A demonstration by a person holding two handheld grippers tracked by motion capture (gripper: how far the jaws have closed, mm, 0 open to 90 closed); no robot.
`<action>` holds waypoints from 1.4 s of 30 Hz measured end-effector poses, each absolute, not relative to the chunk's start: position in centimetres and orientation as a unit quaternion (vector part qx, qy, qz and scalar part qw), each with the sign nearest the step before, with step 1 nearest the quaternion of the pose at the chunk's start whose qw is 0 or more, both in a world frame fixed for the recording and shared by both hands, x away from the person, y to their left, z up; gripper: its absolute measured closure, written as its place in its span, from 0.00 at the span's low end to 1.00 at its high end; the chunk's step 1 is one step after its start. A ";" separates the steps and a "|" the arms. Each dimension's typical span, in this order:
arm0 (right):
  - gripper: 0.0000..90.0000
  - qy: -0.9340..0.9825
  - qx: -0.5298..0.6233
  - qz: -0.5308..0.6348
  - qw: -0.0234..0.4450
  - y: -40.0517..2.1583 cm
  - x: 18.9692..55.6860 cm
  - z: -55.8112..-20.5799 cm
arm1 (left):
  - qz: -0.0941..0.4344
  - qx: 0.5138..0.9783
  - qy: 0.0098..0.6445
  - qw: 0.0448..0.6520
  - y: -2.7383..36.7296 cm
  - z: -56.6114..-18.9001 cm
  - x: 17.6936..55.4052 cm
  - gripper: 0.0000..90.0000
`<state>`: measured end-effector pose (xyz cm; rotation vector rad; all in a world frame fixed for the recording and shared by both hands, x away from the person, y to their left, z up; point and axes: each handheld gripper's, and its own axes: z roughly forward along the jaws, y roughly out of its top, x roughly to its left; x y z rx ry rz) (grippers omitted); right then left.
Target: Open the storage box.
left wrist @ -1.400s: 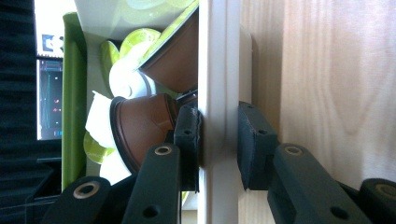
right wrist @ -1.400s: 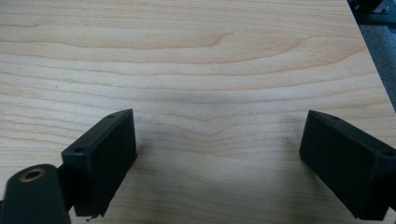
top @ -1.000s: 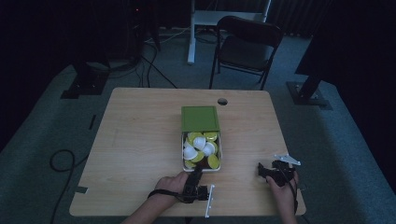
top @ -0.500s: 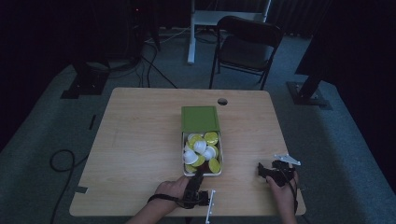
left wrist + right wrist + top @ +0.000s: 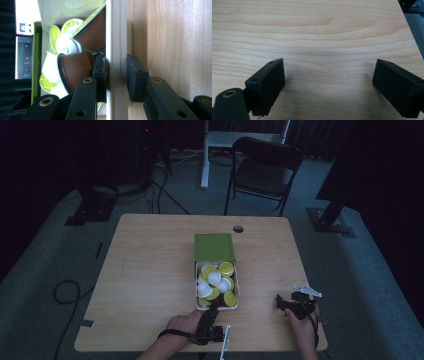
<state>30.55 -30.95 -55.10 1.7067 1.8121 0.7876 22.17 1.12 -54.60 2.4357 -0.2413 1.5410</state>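
Note:
A white box (image 5: 196, 292) with a green lid (image 5: 214, 247) folded back stands at the middle of the wooden table (image 5: 145, 270). It holds several green-lidded and white coffee capsules (image 5: 216, 279). My left gripper (image 5: 213, 306) reaches in from the near edge and is shut on the box's near wall. In the left gripper view the pads (image 5: 101, 75) press on the white wall (image 5: 115, 30) from both sides, with brown capsules (image 5: 78, 68) just inside. My right gripper (image 5: 281, 303) rests low at the near right of the table, open, with bare wood (image 5: 327, 50) between its jaws (image 5: 328, 83).
A round cable hole (image 5: 238, 228) lies in the table behind the lid. Beyond the table's far edge stand a dark folding chair (image 5: 265, 167) and a white stand (image 5: 235, 140). A cable (image 5: 65, 292) loops on the floor at the left.
My left hand has shifted a little toward the near edge while keeping its grip on the box wall. The right hand has stayed put.

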 end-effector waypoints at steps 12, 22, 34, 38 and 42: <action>0.11 0.670 0.631 0.291 0.262 -30.9 30.5 -55.1 | 0.498 0.847 -0.088 0.164 1.6 -53.3 21.7 0.70; 0.11 0.670 0.631 0.291 0.262 -30.9 30.5 -55.1 | 0.483 0.846 -0.069 0.214 2.1 -50.4 21.3 0.70; 0.11 0.670 0.631 0.291 0.262 -30.9 30.5 -55.1 | 0.464 0.848 -0.026 0.255 3.4 -47.5 22.7 0.70; 0.11 0.670 0.631 0.291 0.262 -30.9 30.5 -55.1 | 0.457 0.849 -0.009 0.265 4.0 -46.8 23.2 0.70; 0.11 0.670 0.631 0.291 0.262 -30.9 30.5 -55.1 | 0.444 0.851 0.015 0.282 4.9 -46.1 23.8 0.70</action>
